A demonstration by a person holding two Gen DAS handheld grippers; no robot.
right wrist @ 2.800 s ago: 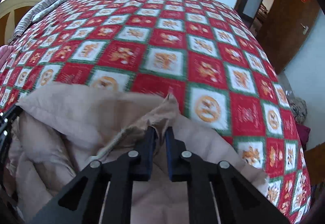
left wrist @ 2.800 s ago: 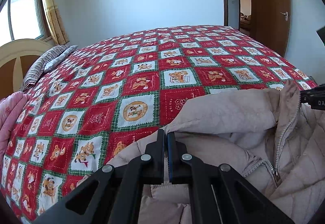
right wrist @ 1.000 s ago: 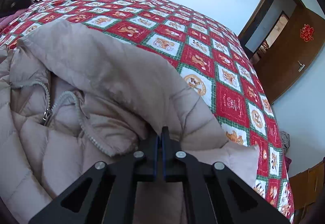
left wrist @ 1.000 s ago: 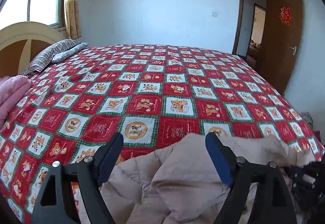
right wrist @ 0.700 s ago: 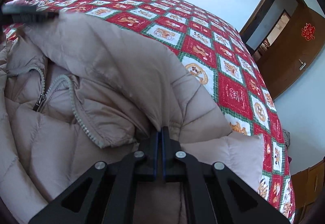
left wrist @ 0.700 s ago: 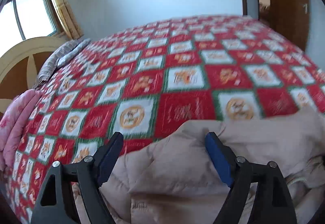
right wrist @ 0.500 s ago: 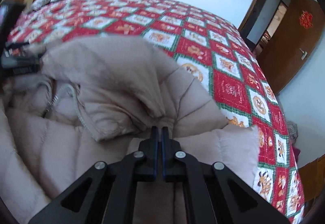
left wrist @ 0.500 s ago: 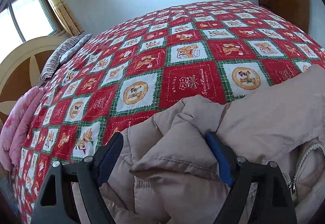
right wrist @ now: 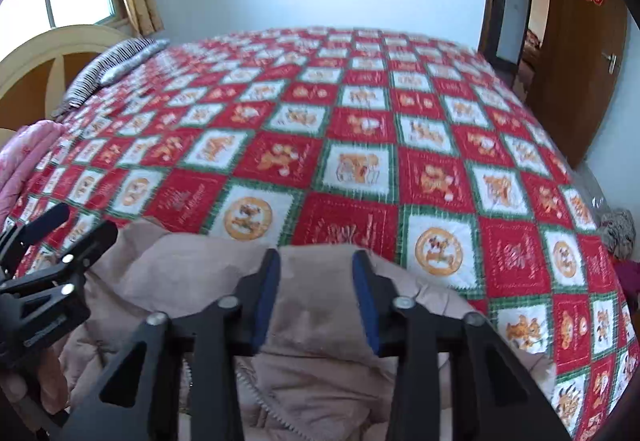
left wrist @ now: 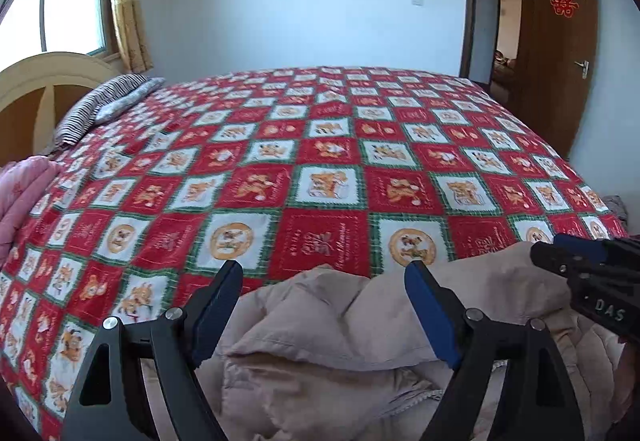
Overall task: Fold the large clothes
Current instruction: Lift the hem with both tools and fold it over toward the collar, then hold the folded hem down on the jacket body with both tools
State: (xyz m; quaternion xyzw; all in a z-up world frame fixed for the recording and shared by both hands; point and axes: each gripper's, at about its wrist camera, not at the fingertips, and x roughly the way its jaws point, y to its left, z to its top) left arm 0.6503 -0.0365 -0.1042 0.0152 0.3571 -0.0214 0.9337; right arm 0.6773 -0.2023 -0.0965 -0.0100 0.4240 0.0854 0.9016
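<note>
Bedding of red, white and green squares (left wrist: 328,145) is seen spread over the bed, with the beige padded jacket (left wrist: 320,337) bunched at its near edge. Left tool (left wrist: 324,305) is held wide above the jacket, nothing gripped. Right tool (right wrist: 316,297) is opening, its pads clear of the jacket fabric seen between them. A striped pillow (left wrist: 100,105) is noted by the headboard.

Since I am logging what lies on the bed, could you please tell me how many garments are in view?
2: a beige puffer jacket at the near edge of the bed, and a folded pink garment at its left edge. More may lie out of frame.
</note>
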